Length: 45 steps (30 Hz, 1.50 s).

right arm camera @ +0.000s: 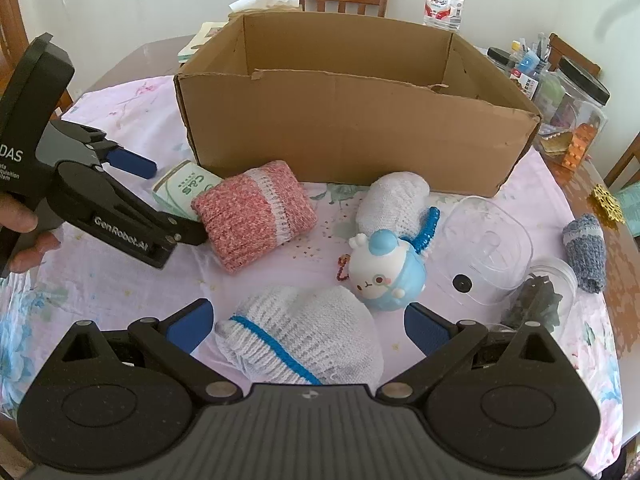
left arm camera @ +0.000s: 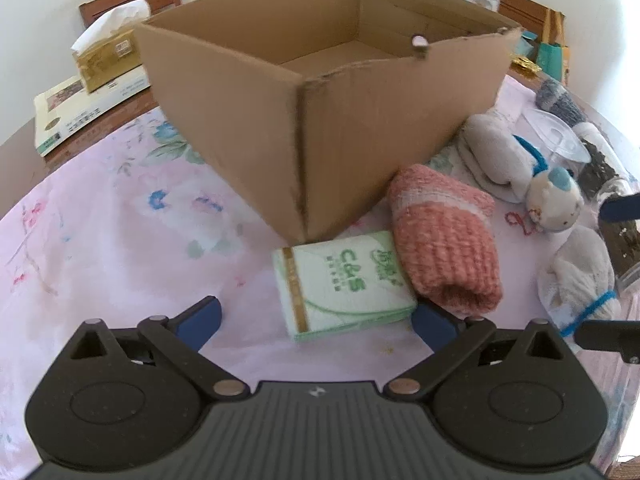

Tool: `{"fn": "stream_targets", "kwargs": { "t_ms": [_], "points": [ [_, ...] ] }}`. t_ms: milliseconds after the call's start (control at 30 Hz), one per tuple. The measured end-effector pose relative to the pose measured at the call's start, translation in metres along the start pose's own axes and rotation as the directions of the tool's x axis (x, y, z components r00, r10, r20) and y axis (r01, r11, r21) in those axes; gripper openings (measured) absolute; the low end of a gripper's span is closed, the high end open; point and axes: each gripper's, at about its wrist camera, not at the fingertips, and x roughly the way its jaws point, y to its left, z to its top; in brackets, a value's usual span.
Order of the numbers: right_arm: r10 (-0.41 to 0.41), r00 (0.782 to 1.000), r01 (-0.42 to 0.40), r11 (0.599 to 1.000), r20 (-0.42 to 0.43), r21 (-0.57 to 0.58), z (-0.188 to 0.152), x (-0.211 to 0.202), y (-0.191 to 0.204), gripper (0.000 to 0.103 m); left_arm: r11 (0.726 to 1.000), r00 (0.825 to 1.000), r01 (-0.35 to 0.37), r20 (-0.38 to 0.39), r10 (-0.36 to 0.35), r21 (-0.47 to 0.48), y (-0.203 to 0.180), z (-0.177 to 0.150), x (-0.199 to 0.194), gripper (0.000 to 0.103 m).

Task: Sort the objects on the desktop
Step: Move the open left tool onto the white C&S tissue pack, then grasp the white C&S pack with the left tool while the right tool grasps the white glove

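Cardboard box [left arm camera: 256, 92] stood empty; you had both grippers wide
Left gripper [left arm camera: 316, 320] framed the tissue pack [left arm camera: 344, 284], lower centre; right gripper [right arm camera: 308, 324] straddled the white sock [right arm camera: 300, 336]; closing looked next

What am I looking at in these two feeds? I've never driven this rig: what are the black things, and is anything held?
No robot arm: a person holds two hand tools with tongs, each carrying a camera looking along its fingers. One feed shows the left tongs, open around a green tissue pack beside a pink knitted roll. The other shows the right tongs, open around a white knitted roll. Nothing is gripped yet. Behind stands an empty-looking cardboard box on the flowered cloth.
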Motion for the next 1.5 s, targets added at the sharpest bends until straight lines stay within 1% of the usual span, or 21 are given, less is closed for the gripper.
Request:
{"fn": "stream_targets", "kwargs": {
  "t_ms": [200, 267, 467, 600, 667, 733, 800, 967, 1033, 1133, 1200, 1300, 1367, 1500],
  "points": [
    [0.004, 1.000, -0.004, 1.000, -0.010, 0.011, -0.003, 0.003, -0.002, 0.103, 0.999, 0.999, -0.029, -0.016, 0.029, -0.040, 0.024, -0.007, -0.005, 0.102],
    [0.009, 1.000, -0.008, 1.000, -0.018, 0.004, -0.005, 0.005, -0.002, 0.103, 0.998, 0.999, -0.032, -0.021, 0.031, -0.045, 0.026, -0.008, -0.007, 0.102],
    [0.017, 0.999, -0.019, 0.999, -0.047, -0.044, -0.009, 0.012, 0.000, 0.103, 1.000, 1.000, -0.016, -0.003, 0.016, -0.020, 0.016, -0.005, -0.005, 0.102],
    [0.040, 0.997, -0.043, 0.998, -0.068, -0.050, -0.008, 0.020, 0.000, 0.103, 1.000, 1.000, -0.014, 0.015, 0.014, -0.015, 0.010, 0.000, 0.001, 0.101],
    [0.046, 0.996, -0.049, 0.998, -0.082, -0.047, -0.008, 0.026, -0.001, 0.103, 1.000, 1.000, -0.009, 0.020, 0.010, -0.020, 0.008, 0.003, 0.002, 0.099],
    [0.072, 0.992, -0.075, 0.997, -0.100, -0.030, -0.009, 0.031, -0.002, 0.103, 1.000, 1.000, -0.010, 0.022, 0.011, -0.019, 0.007, 0.004, 0.003, 0.099],
    [0.078, 0.992, -0.081, 0.996, -0.103, -0.025, -0.010, 0.033, -0.001, 0.103, 1.000, 1.000, -0.007, 0.028, 0.007, -0.017, 0.007, 0.004, 0.002, 0.093],
    [0.072, 0.992, -0.078, 0.996, -0.103, -0.050, -0.012, 0.033, 0.003, 0.103, 1.000, 0.999, -0.005, 0.037, 0.006, -0.008, 0.006, 0.006, 0.002, 0.091],
    [0.073, 0.991, -0.079, 0.996, -0.108, -0.051, -0.010, 0.033, 0.002, 0.103, 1.000, 0.999, -0.006, 0.045, 0.006, -0.005, 0.006, 0.007, 0.002, 0.086],
    [0.075, 0.991, -0.081, 0.996, -0.109, -0.049, -0.009, 0.034, 0.002, 0.103, 1.000, 0.999, 0.012, 0.047, -0.013, 0.021, 0.005, 0.008, 0.002, 0.080],
    [0.080, 0.991, -0.086, 0.995, -0.110, -0.045, -0.009, 0.033, 0.001, 0.103, 0.999, 0.999, 0.023, 0.045, -0.024, 0.033, 0.006, 0.008, 0.000, 0.072],
    [0.088, 0.991, -0.092, 0.995, -0.100, -0.040, -0.009, 0.029, 0.001, 0.103, 0.999, 0.999, 0.032, 0.040, -0.034, 0.040, 0.008, 0.009, -0.002, 0.063],
    [0.089, 0.991, -0.093, 0.995, -0.095, -0.044, -0.008, 0.026, 0.002, 0.102, 0.998, 0.999, 0.033, 0.032, -0.035, 0.044, 0.009, 0.009, -0.003, 0.063],
    [0.079, 0.993, -0.084, 0.995, -0.085, -0.058, -0.005, 0.022, 0.002, 0.094, 0.998, 0.999, 0.043, 0.021, -0.044, 0.053, 0.010, 0.008, -0.006, 0.063]
  ]
}}
